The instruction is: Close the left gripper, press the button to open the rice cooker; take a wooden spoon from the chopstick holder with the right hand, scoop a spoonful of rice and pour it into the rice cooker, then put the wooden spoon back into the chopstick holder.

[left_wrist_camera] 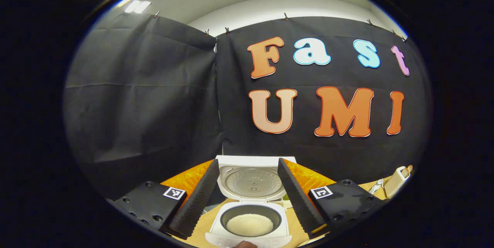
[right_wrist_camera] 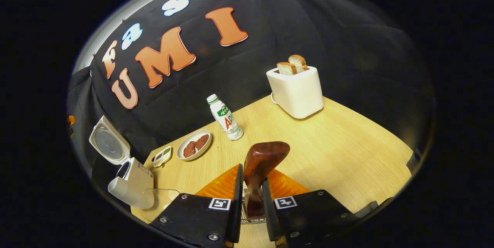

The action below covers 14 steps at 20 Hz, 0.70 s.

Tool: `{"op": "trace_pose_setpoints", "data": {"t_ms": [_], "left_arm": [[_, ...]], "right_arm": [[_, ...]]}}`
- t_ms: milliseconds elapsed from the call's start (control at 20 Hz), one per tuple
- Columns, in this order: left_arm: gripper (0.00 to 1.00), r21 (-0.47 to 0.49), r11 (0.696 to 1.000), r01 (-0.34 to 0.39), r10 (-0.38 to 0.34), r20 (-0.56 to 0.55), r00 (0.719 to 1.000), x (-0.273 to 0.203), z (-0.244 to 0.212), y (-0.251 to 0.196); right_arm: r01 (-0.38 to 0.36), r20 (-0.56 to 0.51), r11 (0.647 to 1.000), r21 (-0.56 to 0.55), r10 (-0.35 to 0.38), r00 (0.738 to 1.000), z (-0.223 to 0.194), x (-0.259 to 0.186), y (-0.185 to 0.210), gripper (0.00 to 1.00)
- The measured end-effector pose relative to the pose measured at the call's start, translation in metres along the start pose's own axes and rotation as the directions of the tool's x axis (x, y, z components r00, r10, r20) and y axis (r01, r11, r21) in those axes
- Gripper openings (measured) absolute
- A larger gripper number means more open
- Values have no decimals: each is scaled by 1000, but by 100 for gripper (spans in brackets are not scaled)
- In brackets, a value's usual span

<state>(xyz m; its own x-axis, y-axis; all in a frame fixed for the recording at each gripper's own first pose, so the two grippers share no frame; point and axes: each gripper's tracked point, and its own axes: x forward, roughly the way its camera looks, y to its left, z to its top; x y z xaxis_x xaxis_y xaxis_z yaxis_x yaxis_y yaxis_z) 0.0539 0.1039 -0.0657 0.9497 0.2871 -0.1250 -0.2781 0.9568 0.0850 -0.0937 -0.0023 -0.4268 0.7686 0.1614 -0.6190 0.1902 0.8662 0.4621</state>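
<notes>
In the left gripper view the white rice cooker stands with its lid raised, and white rice lies in the dark inner pot. My left gripper is open and wide, its fingers either side of the cooker and holding nothing. In the right gripper view my right gripper is shut on the handle of a dark red-brown wooden spoon, whose bowl sticks up beyond the fingers. A bit of metal mesh, the chopstick holder, shows just under the handle. The open rice cooker stands far to the left.
On the wooden table stand a white toaster with bread slices, a small bottle, a plate of brown pieces and a small dish. A clear glass bowl sits beside the cooker.
</notes>
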Motion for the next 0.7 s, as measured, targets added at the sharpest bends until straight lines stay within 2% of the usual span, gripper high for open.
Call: {"op": "trace_pose_setpoints", "data": {"t_ms": [50, 150, 200, 300, 400, 700], "left_arm": [[100, 3, 1000, 8, -8, 5, 1000, 5, 4, -2], [100, 1, 999, 44, -44, 1, 999, 20, 11, -11], [100, -2, 999, 48, -48, -7, 999, 30, 14, -11], [100, -11, 999, 37, -37, -26, 999, 53, 18, -5], [100, -31, 998, 47, -48, -45, 998, 72, 20, -6], [100, -92, 993, 73, -90, -198, 976, 147, -13, -11]], "right_arm": [[14, 6, 1000, -1, -14, 1000, 2, -1, -3, 29], [39, 8, 999, -9, -39, 999, 6, -5, -10, 37], [59, 3, 998, -17, -58, 998, 9, -8, -16, 51], [93, 31, 995, -33, -92, 995, 21, -21, -25, 66], [131, 60, 990, -55, -128, 990, 34, -37, -32, 76], [223, 158, 965, -140, -200, 967, 77, -98, -36, 90]]}}
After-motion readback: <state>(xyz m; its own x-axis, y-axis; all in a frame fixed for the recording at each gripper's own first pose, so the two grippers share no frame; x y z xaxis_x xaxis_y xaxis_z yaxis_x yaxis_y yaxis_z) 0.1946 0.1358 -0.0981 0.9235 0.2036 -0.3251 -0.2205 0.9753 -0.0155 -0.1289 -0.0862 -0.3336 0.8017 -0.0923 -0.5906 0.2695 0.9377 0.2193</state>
